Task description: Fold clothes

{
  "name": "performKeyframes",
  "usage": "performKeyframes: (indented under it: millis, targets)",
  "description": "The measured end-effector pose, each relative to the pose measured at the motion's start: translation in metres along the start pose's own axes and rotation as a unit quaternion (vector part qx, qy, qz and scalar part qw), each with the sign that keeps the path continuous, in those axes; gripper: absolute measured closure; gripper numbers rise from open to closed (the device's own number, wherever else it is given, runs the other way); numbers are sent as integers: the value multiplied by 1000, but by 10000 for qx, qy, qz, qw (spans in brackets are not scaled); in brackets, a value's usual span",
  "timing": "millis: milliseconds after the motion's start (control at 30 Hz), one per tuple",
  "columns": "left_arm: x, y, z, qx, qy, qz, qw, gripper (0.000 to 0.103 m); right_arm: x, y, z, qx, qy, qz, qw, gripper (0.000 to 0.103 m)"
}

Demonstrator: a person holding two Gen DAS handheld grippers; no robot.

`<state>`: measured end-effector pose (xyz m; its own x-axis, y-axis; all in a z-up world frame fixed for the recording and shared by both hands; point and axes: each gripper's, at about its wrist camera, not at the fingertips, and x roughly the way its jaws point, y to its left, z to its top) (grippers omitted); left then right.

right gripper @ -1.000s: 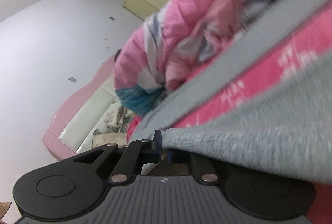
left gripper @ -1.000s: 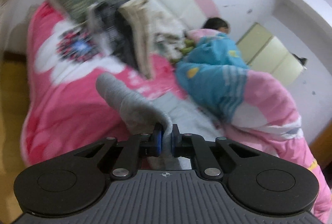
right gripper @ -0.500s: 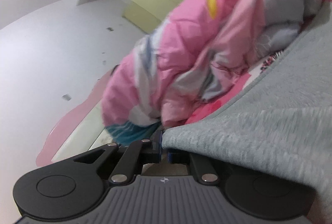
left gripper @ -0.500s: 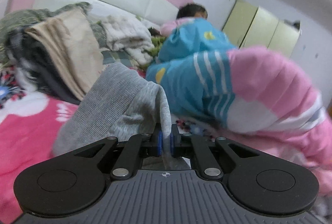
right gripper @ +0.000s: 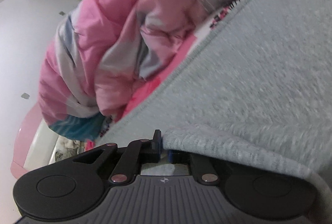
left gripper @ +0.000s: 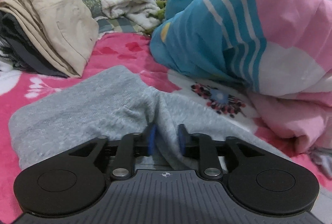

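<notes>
- The bed with the hot-pink fleece blanket printed with white flowers (left gripper: 124, 51) is basically the whole work surface, no tabletop here.
- The big puffy pink, white and turquoise striped quilt (left gripper: 259, 37) is bunched up along the far side, and a person is lying under it near the headboard, well apart from the folding spot.
- The light grey knitted garment (left gripper: 83, 103) is the piece being worked on. It's lying on the blanket right in front of both cameras, with one flap doubled over on itself, so to me 1 fold looks about laid down. It's still lumpy, and I'd guess it needs another fold plus some smoothing.
- The stack of folded clothes with beige trousers on top and dark pieces under it (left gripper: 54, 22) sits near the headboard on the left of the view. I read that as the finished pile, so several items are done. A crumpled cream fluffy throw (left gripper: 126, 4) lies just beside it; can't tell if that one still needs folding.
- The left hand-held gripper (left gripper: 166, 140) is opening up right now. A ridge of grey fabric sits between the blue pads, but they aren't pressing it anymore.
- The right hand-held gripper (right gripper: 165, 148) is closed down on a folded edge of the same grey garment (right gripper: 259, 78), which drapes over its right side.
</notes>
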<state>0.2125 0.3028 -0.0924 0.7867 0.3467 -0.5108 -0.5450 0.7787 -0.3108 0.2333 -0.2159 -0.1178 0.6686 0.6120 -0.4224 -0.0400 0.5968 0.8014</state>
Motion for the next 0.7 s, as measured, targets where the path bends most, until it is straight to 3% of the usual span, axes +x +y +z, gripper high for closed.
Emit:
performKeyframes:
  millis: [167, 267, 367, 500, 600, 700]
  targets:
    - [-29, 7, 11, -284, 253, -294, 9988, 63, 1, -1, 1, -35, 97, 197, 9998, 81]
    - [-57, 18, 14, -273, 439, -457, 9976, 63, -5, -4, 3, 259, 156, 387, 9988, 75]
    - [-87, 31, 14, -266, 658, -630, 9955, 60, -24, -1, 4, 701, 102, 440, 9965, 58]
    - [-117, 46, 4, -248, 901, -880, 9917, 59, -68, 14, -10, 859, 84, 935, 9919, 39]
    - [-125, 53, -13, -347, 1088, -1136, 9870, 59, -108, 25, -32, 753, 156, 1036, 9916, 37]
    - [-124, 58, -30, -625, 1270, -1309, 9812, 59, -143, 25, -59, 765, 240, 706, 9943, 36]
